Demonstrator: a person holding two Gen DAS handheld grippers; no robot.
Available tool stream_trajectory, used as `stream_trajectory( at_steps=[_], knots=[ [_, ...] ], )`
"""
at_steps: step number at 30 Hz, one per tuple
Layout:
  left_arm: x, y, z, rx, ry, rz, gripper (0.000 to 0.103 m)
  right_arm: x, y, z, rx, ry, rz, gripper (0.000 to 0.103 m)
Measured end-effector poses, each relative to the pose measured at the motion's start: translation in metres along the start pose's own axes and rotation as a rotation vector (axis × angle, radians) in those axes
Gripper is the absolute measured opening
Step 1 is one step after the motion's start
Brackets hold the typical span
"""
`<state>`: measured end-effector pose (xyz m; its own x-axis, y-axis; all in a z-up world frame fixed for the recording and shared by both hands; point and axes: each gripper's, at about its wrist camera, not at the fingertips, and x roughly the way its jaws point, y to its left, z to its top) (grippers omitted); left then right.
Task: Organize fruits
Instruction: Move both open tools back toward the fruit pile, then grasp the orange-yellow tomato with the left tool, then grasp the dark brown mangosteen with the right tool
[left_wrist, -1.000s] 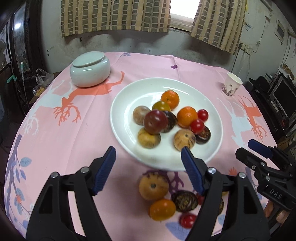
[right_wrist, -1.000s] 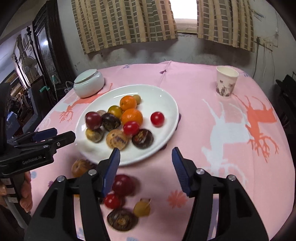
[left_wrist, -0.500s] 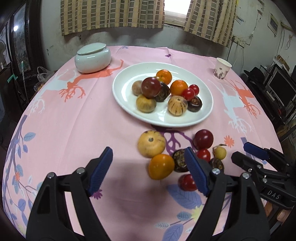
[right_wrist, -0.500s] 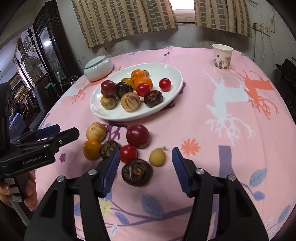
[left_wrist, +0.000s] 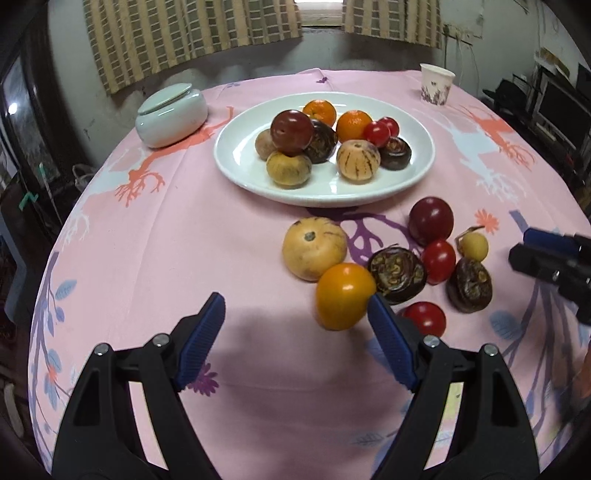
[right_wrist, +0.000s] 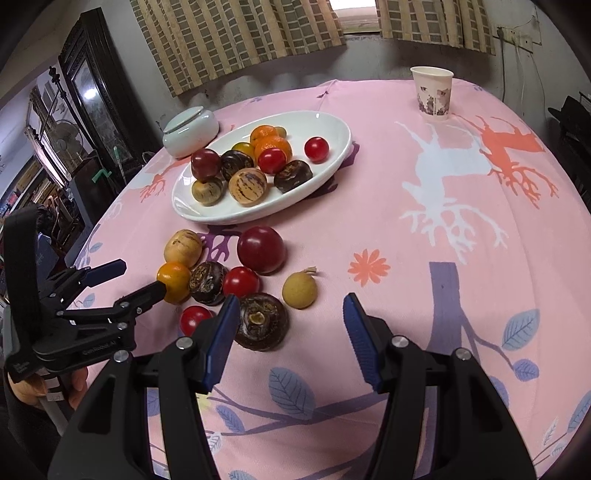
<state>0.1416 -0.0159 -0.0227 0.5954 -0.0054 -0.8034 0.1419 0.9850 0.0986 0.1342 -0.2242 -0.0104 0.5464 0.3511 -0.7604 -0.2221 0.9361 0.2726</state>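
While both my tongs hang wide open and empty over the pink tablecloth (left_wrist: 155, 236), I'm lining up the next pick. Plenty of fruit already sits on the white plate (left_wrist: 236, 162), but a loose bunch lies on the cloth just in front of it. My left gripper (left_wrist: 295, 328) is nearest the orange tomato (left_wrist: 343, 295), my right gripper (right_wrist: 288, 332) the dark brown fruit (right_wrist: 260, 325). Next I'd guess: straddle one, squeeze gently, carry it to the plate.
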Motion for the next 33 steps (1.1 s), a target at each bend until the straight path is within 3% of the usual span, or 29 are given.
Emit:
stream_trajectory(
  at_steps=[8, 10, 12, 16, 24, 28, 33],
  knots=[
    [0.02, -0.001, 0.001, -0.038, 0.046, -0.085, 0.078, 0.004, 0.003, -0.002, -0.016, 0.016, 0.001, 0.059],
    [0.027, -0.004, -0.001, -0.029, 0.066, -0.099, 0.066, 0.005, 0.003, -0.002, -0.017, 0.019, 0.002, 0.059],
    [0.029, -0.007, -0.003, -0.021, 0.046, -0.132, 0.036, 0.007, 0.003, -0.003, -0.017, 0.025, -0.001, 0.059],
    [0.026, -0.014, -0.007, 0.021, 0.013, -0.119, 0.036, 0.012, 0.006, -0.006, -0.046, 0.04, -0.024, 0.059],
    [0.013, -0.004, -0.012, -0.014, 0.029, -0.195, 0.036, 0.026, 0.032, -0.017, -0.136, 0.063, -0.019, 0.059],
    [0.014, 0.002, -0.015, -0.023, 0.027, -0.208, 0.036, 0.037, 0.046, -0.019, -0.204, 0.081, -0.087, 0.059],
    [0.011, 0.009, -0.015, -0.051, 0.02, -0.246, 0.036, 0.05, 0.043, -0.018, -0.202, 0.106, -0.121, 0.059]
  ],
)
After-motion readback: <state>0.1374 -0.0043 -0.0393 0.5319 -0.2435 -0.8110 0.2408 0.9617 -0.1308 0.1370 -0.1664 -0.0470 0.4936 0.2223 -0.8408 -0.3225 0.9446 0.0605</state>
